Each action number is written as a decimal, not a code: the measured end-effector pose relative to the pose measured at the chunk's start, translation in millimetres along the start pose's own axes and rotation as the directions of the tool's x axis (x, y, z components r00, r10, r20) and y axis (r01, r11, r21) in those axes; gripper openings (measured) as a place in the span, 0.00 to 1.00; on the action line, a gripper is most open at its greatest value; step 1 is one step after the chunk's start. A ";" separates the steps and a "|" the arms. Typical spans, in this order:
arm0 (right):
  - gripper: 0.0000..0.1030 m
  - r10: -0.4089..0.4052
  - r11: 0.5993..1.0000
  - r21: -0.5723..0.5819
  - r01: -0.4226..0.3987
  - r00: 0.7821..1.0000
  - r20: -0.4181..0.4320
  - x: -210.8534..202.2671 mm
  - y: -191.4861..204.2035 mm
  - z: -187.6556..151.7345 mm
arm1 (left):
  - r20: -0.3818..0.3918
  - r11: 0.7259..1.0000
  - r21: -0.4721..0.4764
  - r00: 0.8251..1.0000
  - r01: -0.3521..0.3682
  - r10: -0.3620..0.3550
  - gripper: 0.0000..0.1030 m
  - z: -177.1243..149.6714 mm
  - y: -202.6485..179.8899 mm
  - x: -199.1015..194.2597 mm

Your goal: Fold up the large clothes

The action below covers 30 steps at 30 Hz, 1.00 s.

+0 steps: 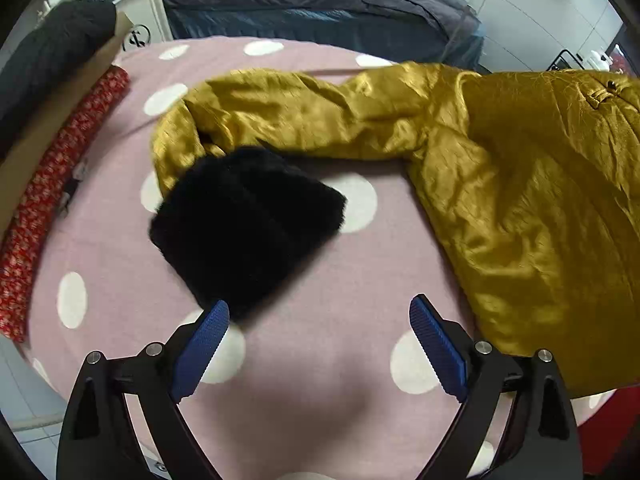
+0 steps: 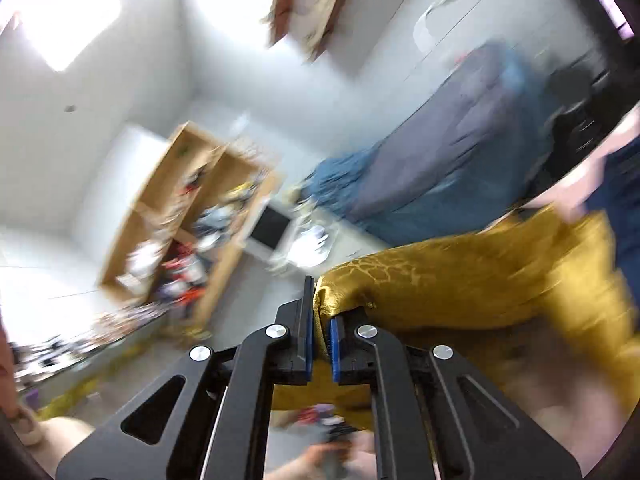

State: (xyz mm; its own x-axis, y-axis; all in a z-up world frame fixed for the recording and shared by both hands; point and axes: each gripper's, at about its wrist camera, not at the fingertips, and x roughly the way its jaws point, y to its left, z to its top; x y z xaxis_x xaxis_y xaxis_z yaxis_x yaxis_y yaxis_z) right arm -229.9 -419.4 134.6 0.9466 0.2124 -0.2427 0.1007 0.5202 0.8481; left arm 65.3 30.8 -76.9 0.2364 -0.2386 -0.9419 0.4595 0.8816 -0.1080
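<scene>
A mustard-yellow satin jacket (image 1: 520,184) lies on the pink polka-dot bedspread (image 1: 320,380), its sleeve (image 1: 304,116) stretched to the left and ending in a black furry cuff (image 1: 244,224). My left gripper (image 1: 319,320) is open and empty, just in front of the cuff. My right gripper (image 2: 322,320) is shut on a fold of the yellow jacket (image 2: 460,292) and holds it up in the air; this view is blurred and tilted toward the room.
A red patterned roll (image 1: 48,200) and a dark cushion (image 1: 52,52) lie along the bed's left edge. A second bed with dark blue bedding (image 1: 320,4) stands behind. The right wrist view shows a wooden shelf (image 2: 184,216) and a small monitor (image 2: 272,228).
</scene>
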 end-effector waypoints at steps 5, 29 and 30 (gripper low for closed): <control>0.06 -0.443 0.890 0.121 0.440 0.896 -0.005 -61.5 -100.4 -11.0 | -0.069 0.994 0.069 0.994 0.087 -0.082 0.87 -19.5 -27.3 16.3; 0.07 -0.590 0.776 0.092 0.625 0.769 -0.247 -69.8 -185.8 -81.5 | -0.075 0.916 0.316 0.969 0.249 -0.237 0.06 -10.1 -105.1 -19.4; 0.07 -0.578 0.787 0.062 0.614 0.769 -0.273 -64.6 -182.3 -86.5 | -0.053 0.919 0.322 0.974 0.225 -0.220 0.06 -8.6 -89.0 -33.0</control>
State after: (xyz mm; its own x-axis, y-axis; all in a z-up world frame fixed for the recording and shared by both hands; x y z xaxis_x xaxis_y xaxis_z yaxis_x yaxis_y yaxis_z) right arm -335.8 -456.4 -45.1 0.5859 0.0881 -0.8056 0.6795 0.4883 0.5475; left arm 9.3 -36.2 -38.9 0.0837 -0.4049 -0.9105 0.7516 0.6256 -0.2091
